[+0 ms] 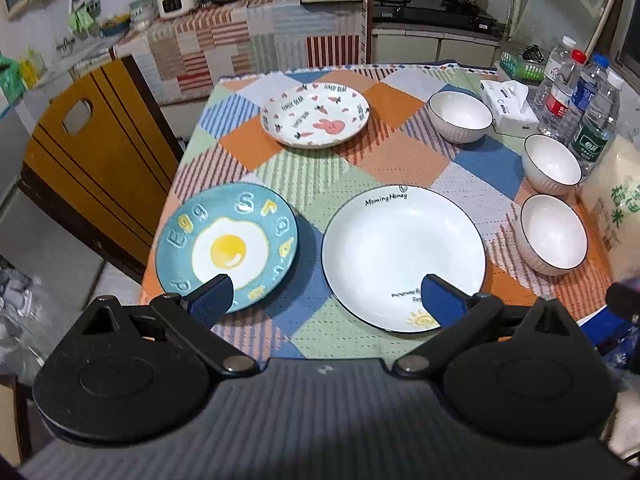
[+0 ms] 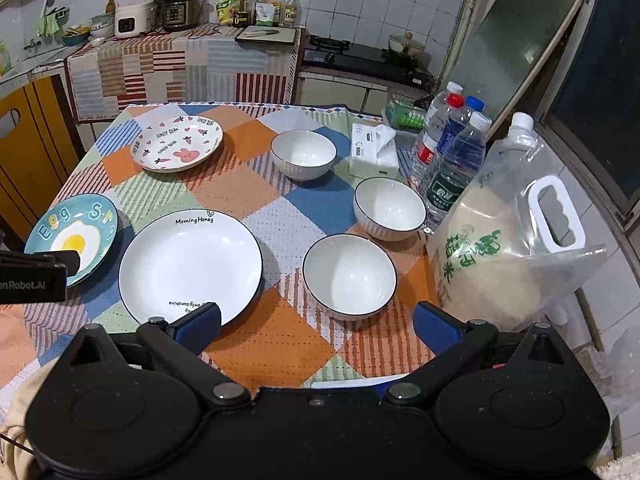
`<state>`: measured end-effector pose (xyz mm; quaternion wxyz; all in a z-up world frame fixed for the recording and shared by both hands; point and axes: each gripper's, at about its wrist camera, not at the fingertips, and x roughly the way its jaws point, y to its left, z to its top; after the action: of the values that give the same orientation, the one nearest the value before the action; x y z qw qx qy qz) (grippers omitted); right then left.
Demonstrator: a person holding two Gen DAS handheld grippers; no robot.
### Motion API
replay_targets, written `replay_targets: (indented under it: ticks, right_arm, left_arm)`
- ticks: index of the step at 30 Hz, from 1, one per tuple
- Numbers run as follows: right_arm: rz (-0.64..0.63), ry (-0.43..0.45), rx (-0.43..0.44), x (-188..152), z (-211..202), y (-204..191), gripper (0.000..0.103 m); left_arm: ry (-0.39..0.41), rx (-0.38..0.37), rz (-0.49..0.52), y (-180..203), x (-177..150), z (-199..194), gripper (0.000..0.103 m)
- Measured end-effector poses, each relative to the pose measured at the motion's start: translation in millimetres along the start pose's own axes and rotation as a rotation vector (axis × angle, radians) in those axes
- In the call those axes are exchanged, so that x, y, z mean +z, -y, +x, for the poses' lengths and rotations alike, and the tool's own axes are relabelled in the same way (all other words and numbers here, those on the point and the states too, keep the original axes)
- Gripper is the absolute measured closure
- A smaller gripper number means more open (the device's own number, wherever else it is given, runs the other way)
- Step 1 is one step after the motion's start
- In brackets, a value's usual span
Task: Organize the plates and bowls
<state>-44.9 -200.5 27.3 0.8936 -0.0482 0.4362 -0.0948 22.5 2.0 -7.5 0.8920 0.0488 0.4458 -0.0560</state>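
Observation:
Three plates lie apart on the checked tablecloth: a blue egg plate at near left, a white "Morning Honey" plate at near centre, and a bunny plate at the far side. Three white bowls stand upright along the right: far, middle, near. My left gripper is open and empty, above the near edge between the egg plate and the white plate. My right gripper is open and empty, just short of the near bowl. The left gripper's body shows at the right wrist view's left edge.
A tissue pack, several water bottles and a large bag of rice crowd the table's right side. A green basket stands behind them. A wooden chair stands at the table's left. A kitchen counter and stove run along the back wall.

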Motion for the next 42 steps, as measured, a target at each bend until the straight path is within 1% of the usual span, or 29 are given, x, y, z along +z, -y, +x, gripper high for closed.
replay_targets:
  ticks: [8,18,23,31,36,42]
  right_arm:
    - [-0.001,-0.004,0.002,-0.7,1.7,-0.8,0.0]
    - [0.004,0.022,0.017,0.8,-4.5,-1.1,0.0]
    - [0.008,0.03,0.02,1.2,-5.9,-1.0,0.0]
    - [0.015,0.041,0.026,1.2,-4.9,-0.4,0.0]
    - [0.02,0.05,0.031,0.4,-5.7,-0.3,0.0]
    - [-0.007,0.076,0.029,2.1,-10.0,0.0,0.0]
  left_arm:
    - [0.004,0.011,-0.013,-0.5,0.6,-2.3,0.001]
    - [0.033,0.029,0.008,2.2,-0.1,-8.1,0.001]
    - [0.03,0.023,0.015,3.2,0.4,-7.2,0.001]
    - [0.05,0.03,0.04,7.8,-0.1,-9.7,0.001]
    - [0.048,0.004,0.061,14.6,0.6,-9.2,0.001]
    - [0.054,0.005,0.094,21.5,3.0,-10.6,0.001]
